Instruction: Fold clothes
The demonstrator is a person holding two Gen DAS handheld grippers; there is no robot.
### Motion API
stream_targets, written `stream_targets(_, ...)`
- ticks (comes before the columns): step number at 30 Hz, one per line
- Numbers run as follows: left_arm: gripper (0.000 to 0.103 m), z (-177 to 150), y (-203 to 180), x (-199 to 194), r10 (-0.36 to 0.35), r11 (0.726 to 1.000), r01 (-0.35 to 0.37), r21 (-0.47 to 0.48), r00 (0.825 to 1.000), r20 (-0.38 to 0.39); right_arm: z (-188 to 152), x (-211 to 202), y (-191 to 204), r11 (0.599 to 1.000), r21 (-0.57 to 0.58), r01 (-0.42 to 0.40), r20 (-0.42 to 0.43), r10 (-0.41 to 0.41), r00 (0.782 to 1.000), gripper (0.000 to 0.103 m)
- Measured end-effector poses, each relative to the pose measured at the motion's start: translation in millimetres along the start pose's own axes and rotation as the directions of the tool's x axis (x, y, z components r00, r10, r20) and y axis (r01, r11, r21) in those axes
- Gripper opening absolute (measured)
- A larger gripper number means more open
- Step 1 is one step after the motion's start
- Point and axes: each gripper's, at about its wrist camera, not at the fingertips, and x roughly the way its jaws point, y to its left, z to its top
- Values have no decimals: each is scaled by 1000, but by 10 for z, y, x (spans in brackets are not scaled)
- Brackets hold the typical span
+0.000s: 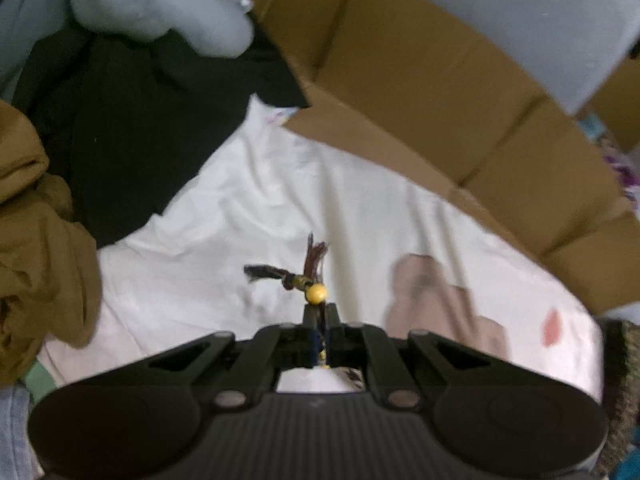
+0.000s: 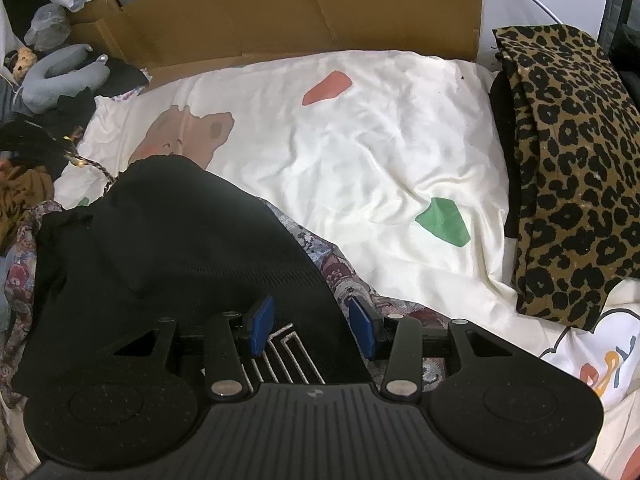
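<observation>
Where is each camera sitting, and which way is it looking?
Left wrist: rides on the left gripper, looking down at the white sheet; its closed fingers pinch a beaded cord.
Right wrist: rides on the right gripper, looking down over a black garment; its blue pads stand apart.
Both show the sheet, the cardboard and a grey plush toy.

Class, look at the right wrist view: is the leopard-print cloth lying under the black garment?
No, the leopard-print cloth lies far right, apart from the black garment.
</observation>
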Motion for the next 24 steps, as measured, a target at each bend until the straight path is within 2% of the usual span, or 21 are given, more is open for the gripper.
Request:
stream_targets(5,3,-83,-148,-423,-103,995,102,18,995,17,31,1,26,1000,-2,-6,6,6,1000,49)
stream_targets(10,3,-190,-363,-799,-192,979,191,78,981,5,53,-29,46,1000,3,-11,17,11,1000,49)
stream_targets(17,3,-490,-633,-1058,-277,948,288,136,957,-89,54,-52,48,1000,12,-15,27,15,1000,49)
stream_targets(21,3,-725,-690,-1011,-313,934,335,120,934,-172,66,-64,57,1000,11,-21,35,20,999,49)
stream_targets(24,3,-899,-741,-939,-311,929,344,134,925,-219,69,-59,56,1000,12,-20,34,20,999,49)
